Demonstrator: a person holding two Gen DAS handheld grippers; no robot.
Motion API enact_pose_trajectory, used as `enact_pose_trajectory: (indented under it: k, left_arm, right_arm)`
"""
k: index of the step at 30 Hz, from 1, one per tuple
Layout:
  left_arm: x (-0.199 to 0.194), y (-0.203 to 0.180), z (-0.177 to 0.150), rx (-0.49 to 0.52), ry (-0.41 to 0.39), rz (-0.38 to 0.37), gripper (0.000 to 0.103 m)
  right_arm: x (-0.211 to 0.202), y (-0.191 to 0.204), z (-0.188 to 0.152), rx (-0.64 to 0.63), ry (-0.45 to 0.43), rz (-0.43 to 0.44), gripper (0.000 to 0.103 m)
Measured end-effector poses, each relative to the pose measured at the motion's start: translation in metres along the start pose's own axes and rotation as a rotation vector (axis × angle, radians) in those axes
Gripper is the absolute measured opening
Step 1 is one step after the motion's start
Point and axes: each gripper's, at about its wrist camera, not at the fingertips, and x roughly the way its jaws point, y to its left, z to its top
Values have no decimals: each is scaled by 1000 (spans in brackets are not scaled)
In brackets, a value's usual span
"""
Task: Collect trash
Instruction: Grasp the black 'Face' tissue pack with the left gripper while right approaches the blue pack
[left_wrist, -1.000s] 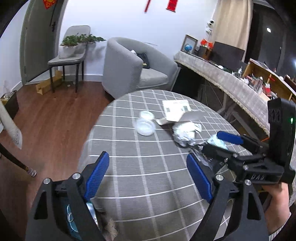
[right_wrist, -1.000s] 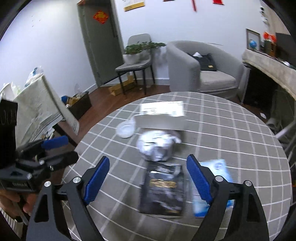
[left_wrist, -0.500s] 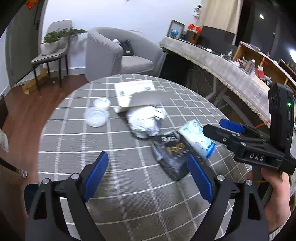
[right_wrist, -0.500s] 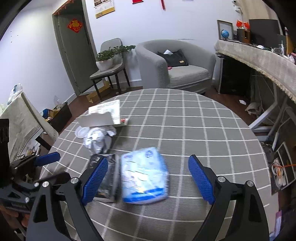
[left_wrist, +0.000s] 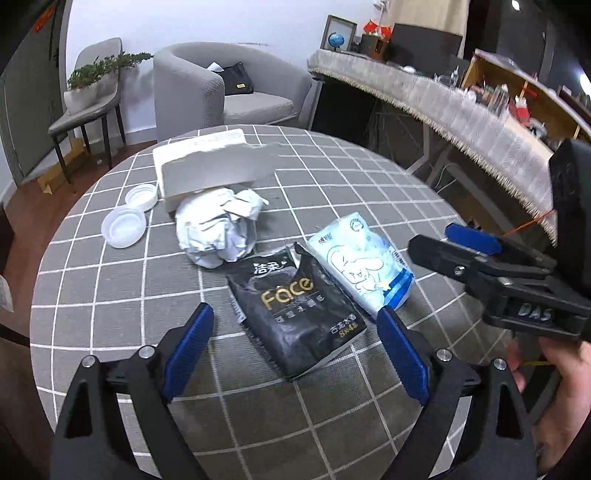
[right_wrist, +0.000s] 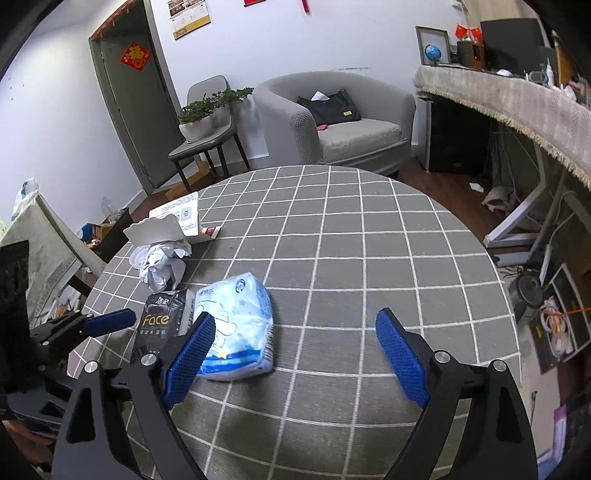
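Trash lies on a round table with a grey checked cloth (left_wrist: 147, 280). A black "Face" tissue packet (left_wrist: 295, 306) lies flat between the open fingers of my left gripper (left_wrist: 295, 350), just beyond their tips. To its right is a light blue tissue packet (left_wrist: 362, 266). Behind them sit a crumpled white paper ball (left_wrist: 218, 229), a torn white box (left_wrist: 207, 166) and two clear plastic lids (left_wrist: 125, 225). My right gripper (right_wrist: 295, 354) is open and empty above the cloth, its left finger overlapping the blue packet (right_wrist: 236, 325). The black packet (right_wrist: 159, 321) lies left of that.
A grey armchair (right_wrist: 343, 122) with a black bag, a chair with a potted plant (right_wrist: 207, 110) and a door stand beyond the table. A long cloth-covered counter (right_wrist: 517, 96) runs along the right. A hand (left_wrist: 554, 373) holds the right gripper at the left view's right edge.
Both grippers swung right across the table and dropped a little. The black and blue packets came from the right side into the centre of the left view; the right view slid off the paper ball.
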Motion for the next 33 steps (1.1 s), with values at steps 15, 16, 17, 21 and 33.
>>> enact_pose_trajectory:
  k: [15, 16, 17, 21, 33]
  left_arm:
    - [6, 1, 2, 25, 2, 65, 69]
    - [5, 2, 1, 23, 0, 58, 68]
    - [3, 4, 1, 17, -2, 47, 67]
    - [-4, 9, 0, 1, -17, 13, 63]
    - [-22, 32, -8, -5, -20, -7, 61]
  right_arm:
    - [1, -9, 0, 19, 19, 45, 90]
    - [2, -7, 1, 17, 20, 48, 90]
    - [2, -5, 2, 14, 21, 53, 90]
    - [7, 8, 2, -15, 38, 64, 90]
    - [32, 38, 3, -53, 124, 64, 90]
